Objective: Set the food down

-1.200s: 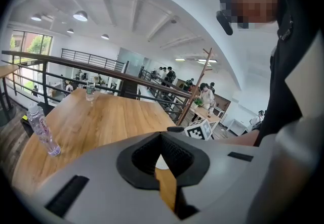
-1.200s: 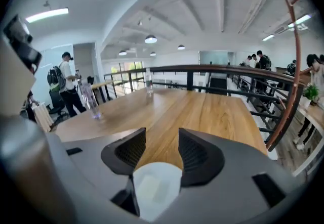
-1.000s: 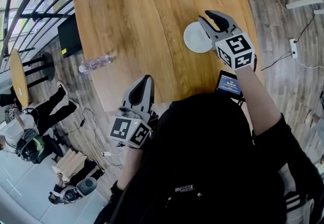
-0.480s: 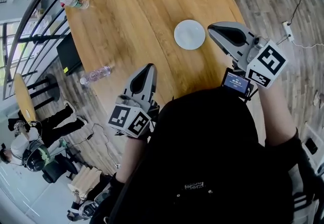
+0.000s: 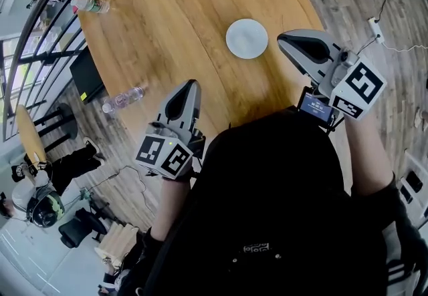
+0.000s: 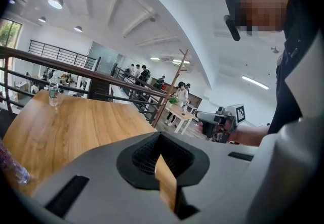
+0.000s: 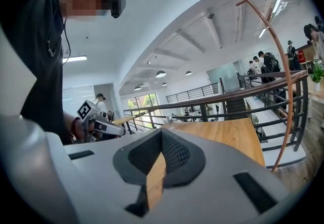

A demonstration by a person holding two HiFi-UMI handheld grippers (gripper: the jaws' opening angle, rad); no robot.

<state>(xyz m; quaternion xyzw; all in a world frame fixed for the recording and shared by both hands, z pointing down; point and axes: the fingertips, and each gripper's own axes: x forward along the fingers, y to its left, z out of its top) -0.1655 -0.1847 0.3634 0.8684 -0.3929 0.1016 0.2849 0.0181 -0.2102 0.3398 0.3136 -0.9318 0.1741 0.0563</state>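
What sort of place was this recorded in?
Probably a shared open-plan workspace or lab hall, indoors: a large round wooden table, a metal railing running beside it, and people standing around other tables in the bright room beyond.

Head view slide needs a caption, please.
Left gripper and right gripper, jaws shut, empty, at a wooden table with a white plate.

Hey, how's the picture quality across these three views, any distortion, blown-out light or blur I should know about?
Head view: sharp, evenly lit, fisheye bows the table edge. Left gripper view: black vignette corners, railing curves, ceiling lamp glares. Right gripper view: far windows blown out, wooden pole bends.
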